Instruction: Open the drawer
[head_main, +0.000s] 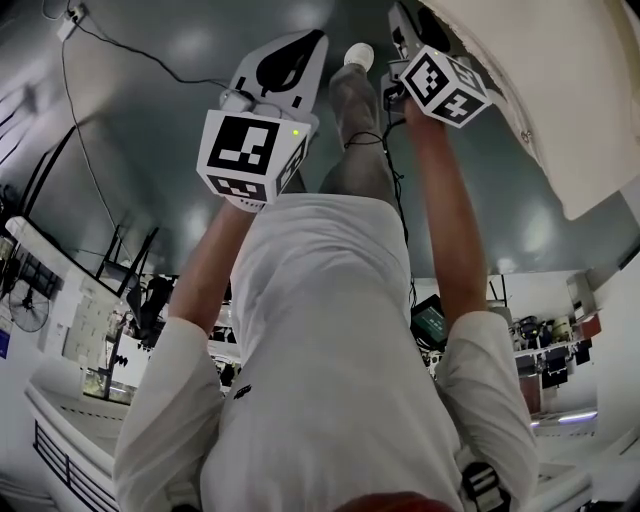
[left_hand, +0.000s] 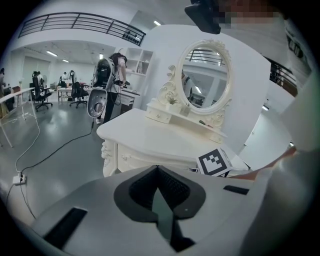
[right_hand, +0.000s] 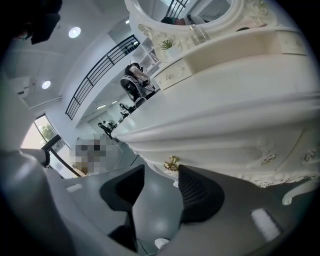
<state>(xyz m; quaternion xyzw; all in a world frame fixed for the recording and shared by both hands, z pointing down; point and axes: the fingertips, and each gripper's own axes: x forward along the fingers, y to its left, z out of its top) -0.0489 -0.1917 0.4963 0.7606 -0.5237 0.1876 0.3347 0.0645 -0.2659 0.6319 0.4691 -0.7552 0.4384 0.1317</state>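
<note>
Gold knob (right_hand: 171, 163) on the white drawer (right_hand: 225, 148) front sits just ahead of right gripper (right_hand: 161, 170), jaws spread wide, empty, apparently lined up to take it; left gripper (left_hand: 157, 169) clenched, empty, held aside

Glossy grey floor (left_hand: 50, 135), black balcony railing (left_hand: 80, 21) overhead

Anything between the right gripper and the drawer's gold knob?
Nothing visible. The right gripper has its jaws open, and the gold knob on the front of the dressing table shows just beyond their tips, in line with the gap and close to one pad. It is not yet gripped.
</note>
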